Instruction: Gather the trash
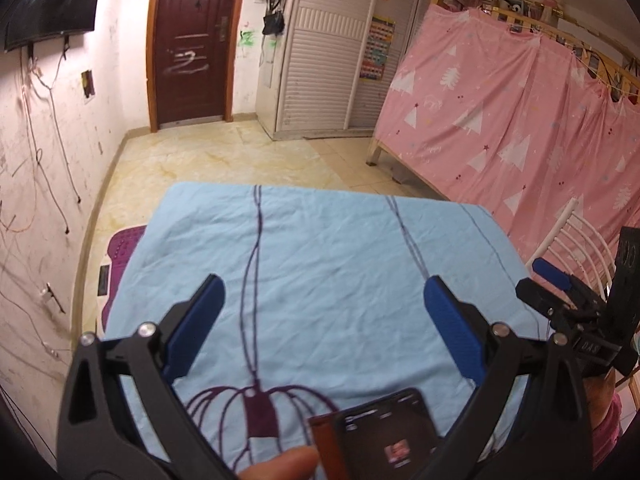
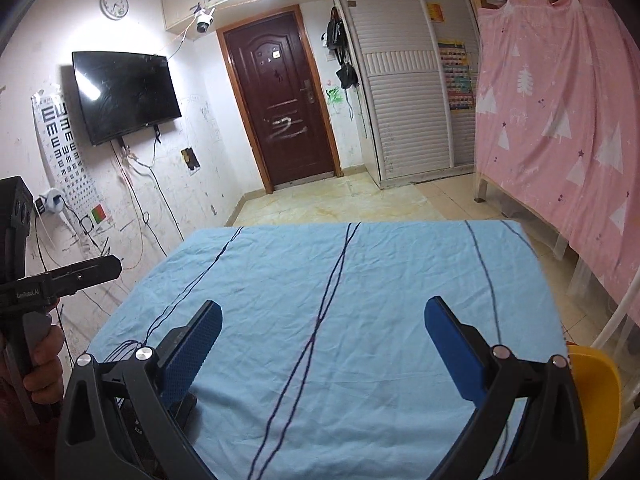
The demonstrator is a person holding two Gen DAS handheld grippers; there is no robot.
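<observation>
A table under a light blue cloth (image 1: 340,248) with dark purple line drawings fills both views. No loose trash shows on it. My left gripper (image 1: 324,282) hovers open over the cloth's near half, nothing between its blue pads. Below it, at the near edge, lies a dark phone (image 1: 384,436) with a brown cover flap (image 1: 328,448), a thumb (image 1: 280,464) beside it. My right gripper (image 2: 324,305) is also open and empty above the blue cloth (image 2: 360,272). A yellow plastic container (image 2: 596,400) sits at the table's right edge.
A pink curtain (image 2: 560,120) over a wooden bed frame runs along the right. A white chair back (image 1: 576,240) stands by the table's right side. Beyond the table are tiled floor (image 2: 340,200), a brown door (image 2: 284,100) and white wardrobes (image 2: 408,92). Cables hang on the left wall (image 1: 48,140).
</observation>
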